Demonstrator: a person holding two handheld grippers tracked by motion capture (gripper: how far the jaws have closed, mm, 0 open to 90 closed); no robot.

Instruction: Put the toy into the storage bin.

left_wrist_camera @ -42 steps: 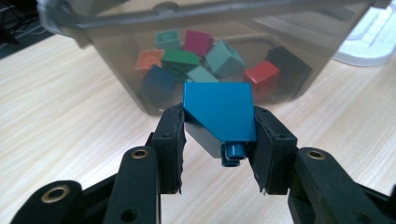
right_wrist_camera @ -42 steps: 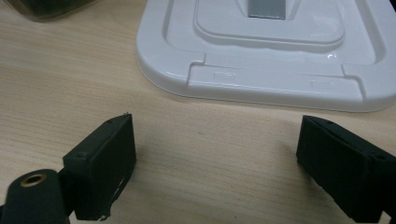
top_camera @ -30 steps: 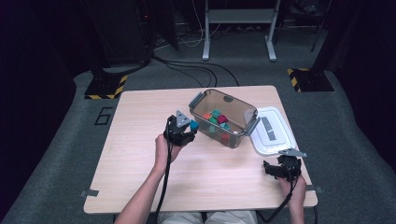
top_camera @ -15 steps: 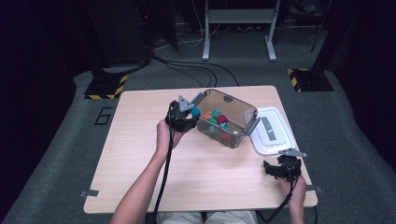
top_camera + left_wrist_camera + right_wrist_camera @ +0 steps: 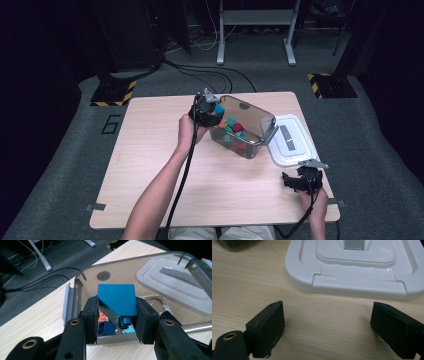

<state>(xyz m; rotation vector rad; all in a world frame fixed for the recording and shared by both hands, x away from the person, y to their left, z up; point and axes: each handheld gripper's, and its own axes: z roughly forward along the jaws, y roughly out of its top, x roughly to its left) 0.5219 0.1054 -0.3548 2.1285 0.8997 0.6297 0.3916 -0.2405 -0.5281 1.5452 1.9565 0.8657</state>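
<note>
Three camera views of one worktop: one fixed overhead, two riding on hand-held grippers.

The high view looks forward and down from above the person's side, taking in the whole worktop (image 5: 150,165) from a distance. The left gripper view sits close, looking along its jaws over the clear bin's (image 5: 140,267) rim. The right gripper view hovers low, facing the white lid (image 5: 352,267). Bin (image 5: 250,125) and lid (image 5: 292,142) also appear in the high view.
</note>
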